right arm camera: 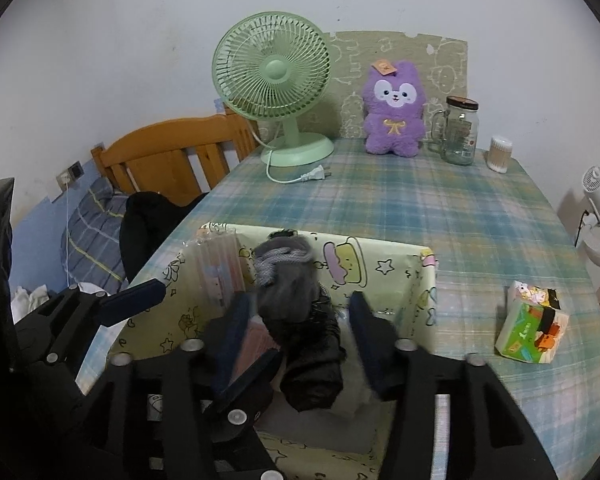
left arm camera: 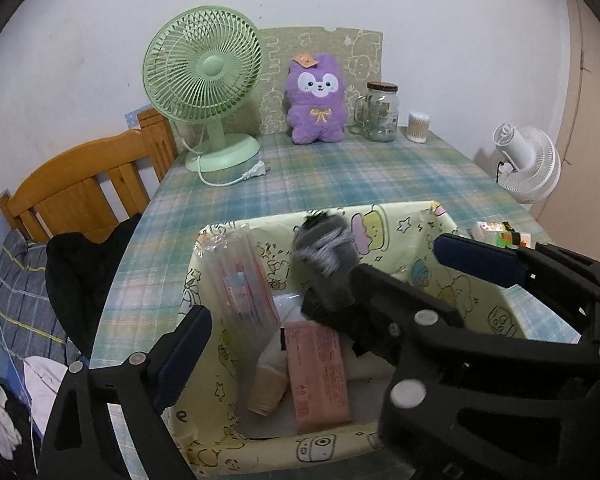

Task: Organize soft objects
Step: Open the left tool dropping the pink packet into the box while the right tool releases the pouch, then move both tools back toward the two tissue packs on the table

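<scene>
- While both grippers hang over the box, nearest item: right gripper (right arm camera: 296, 344), fingers spread either side of a dark rolled soft bundle (right arm camera: 300, 320). Blue pads appear to stand off its flanks; contact cannot be told for certain.
- Left gripper (left arm camera: 320, 292), fingers splayed wide, grasping nothing, straddling the box from its left wall to beyond its right corner.
- Patterned yellow box (right arm camera: 380, 256) on the plaid tablecloth (right arm camera: 440, 208). Contents: the grey-and-black bundle leaning toward the far wall, a clear packet (left arm camera: 236, 272) upright at the left, a pink carton (left arm camera: 320, 376) lying on the bottom.
- Step judged: placing the bundle in the box, release done or nearly so. Next move calls for a straight lift of the right gripper without snagging fabric.
- Right view only: tissue pack (right arm camera: 534, 330) lying whole, well apart to the box's right. Left view only: the pink carton and box floor.
- Far end: purple plush (left arm camera: 318, 100), probably the next soft object, between the green fan (left arm camera: 208, 84) and glass jar (left arm camera: 380, 112).
</scene>
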A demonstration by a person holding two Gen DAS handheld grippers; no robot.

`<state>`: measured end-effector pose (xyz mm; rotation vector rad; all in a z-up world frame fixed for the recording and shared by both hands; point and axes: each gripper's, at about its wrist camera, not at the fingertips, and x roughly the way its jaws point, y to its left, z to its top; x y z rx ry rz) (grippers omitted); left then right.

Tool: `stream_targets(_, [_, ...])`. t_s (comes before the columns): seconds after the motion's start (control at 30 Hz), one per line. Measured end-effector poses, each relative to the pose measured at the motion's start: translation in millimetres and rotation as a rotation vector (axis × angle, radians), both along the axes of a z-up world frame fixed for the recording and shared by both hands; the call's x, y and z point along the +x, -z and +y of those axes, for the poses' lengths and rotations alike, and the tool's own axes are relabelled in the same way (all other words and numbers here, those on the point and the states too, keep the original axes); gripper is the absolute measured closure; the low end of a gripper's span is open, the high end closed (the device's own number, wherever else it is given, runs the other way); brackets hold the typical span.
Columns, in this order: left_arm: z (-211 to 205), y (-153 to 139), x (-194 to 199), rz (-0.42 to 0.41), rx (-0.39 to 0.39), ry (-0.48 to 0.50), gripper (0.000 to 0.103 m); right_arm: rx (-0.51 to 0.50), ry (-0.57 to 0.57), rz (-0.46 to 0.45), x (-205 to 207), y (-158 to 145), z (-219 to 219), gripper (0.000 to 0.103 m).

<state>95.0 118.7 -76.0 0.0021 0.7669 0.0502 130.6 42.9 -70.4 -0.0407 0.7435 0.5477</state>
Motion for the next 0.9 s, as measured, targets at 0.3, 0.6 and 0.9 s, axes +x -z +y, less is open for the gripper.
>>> stream_targets(0.3, [-11.7,-10.8,-4.1,-0.032,-0.010,0.019,0.005,-0.019,0.079,-0.059,-7.5,-13.6,-17.6,0.016])
stream_targets(0.6, [-29.3,-28.1,-9.4,-0.079,-0.002,0.030,0.002,-0.021,0.143,-0.108,-15.3,-32.9,-41.6,0.011])
stream_targets(0.9, [-52.7,-45.0,-15.2,-0.115,0.006,0.045,0.000,-0.001,0.167,-0.140,-25.1,-48.5,-67.1,0.005])
